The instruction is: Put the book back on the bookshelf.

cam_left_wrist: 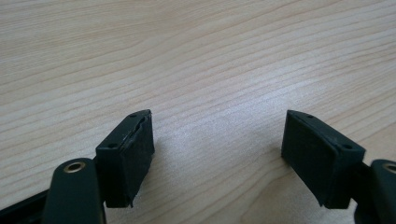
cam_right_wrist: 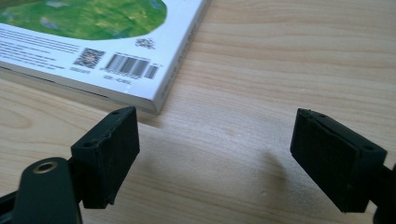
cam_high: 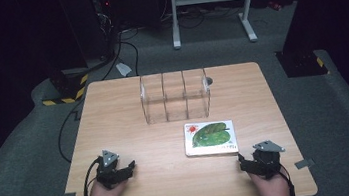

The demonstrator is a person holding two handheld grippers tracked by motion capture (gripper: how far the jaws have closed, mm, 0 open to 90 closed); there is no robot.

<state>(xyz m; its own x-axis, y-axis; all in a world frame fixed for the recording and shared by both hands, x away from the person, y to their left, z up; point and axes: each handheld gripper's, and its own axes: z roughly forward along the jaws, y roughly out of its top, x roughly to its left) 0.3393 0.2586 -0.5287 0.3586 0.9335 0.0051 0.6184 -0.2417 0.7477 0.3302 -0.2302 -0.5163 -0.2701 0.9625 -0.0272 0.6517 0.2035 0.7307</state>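
While both hands rest at the lower edge of the high view, the left gripper [cam_high: 129, 167] sits lower left, jaws spread wide over bare counter [cam_high: 130, 123], holding nothing. Right gripper [cam_high: 241, 160], lower right: jaws also wide apart, empty. In the right gripper view its jaws stand just short of the book's [cam_right_wrist: 116, 51] near corner, not touching.

Book lies flat, right of centre, just above the right gripper, barcode side nearest it. Probable step: reach for the book. Best done by sliding one jaw low along the counter under the corner edge, the other above the cover, closing squarely.

Farther up: clear divided rack [cam_high: 175, 96], upright, empty.

Count: one book, one rack with three slots, two grippers.
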